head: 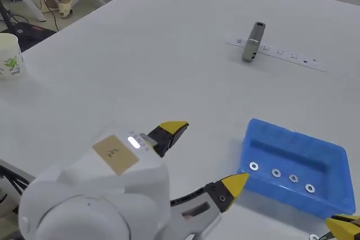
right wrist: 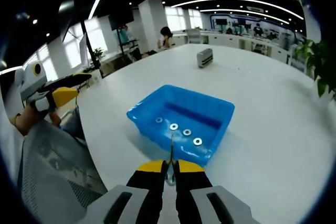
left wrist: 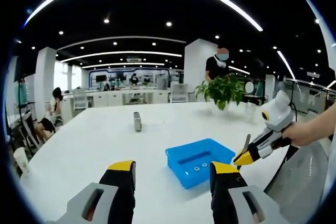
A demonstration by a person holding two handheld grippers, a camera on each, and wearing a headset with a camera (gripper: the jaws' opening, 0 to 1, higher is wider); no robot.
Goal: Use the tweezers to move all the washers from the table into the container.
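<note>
The left gripper [head: 205,154] hovers over the near part of the white bench [head: 140,71] with its two yellow-tipped jaws spread wide and nothing between them. In its own view [left wrist: 173,167] the gap between the jaws looks out over the bench top toward the blue container [left wrist: 178,174].

The right gripper [right wrist: 170,165] has its jaws pressed together on a pair of thin metal tweezers [right wrist: 171,148]. The tweezers stick out forward from the jaws and point at the near wall of the container [right wrist: 152,129]. From the head view this gripper [head: 344,226] sits at the near right corner, just beside the container's near edge [head: 298,133].

Four washers [head: 275,172] lie inside the container in a loose row along its floor, each apart from the next. They show as small silver rings in the right gripper view [right wrist: 187,131].

Farther out on the bench lies a small grey object [head: 253,41], well apart from the container. A white cup [head: 10,54] stands at the far left edge of the bench. In the left gripper view a green plant [left wrist: 223,90] stands beyond the bench.
</note>
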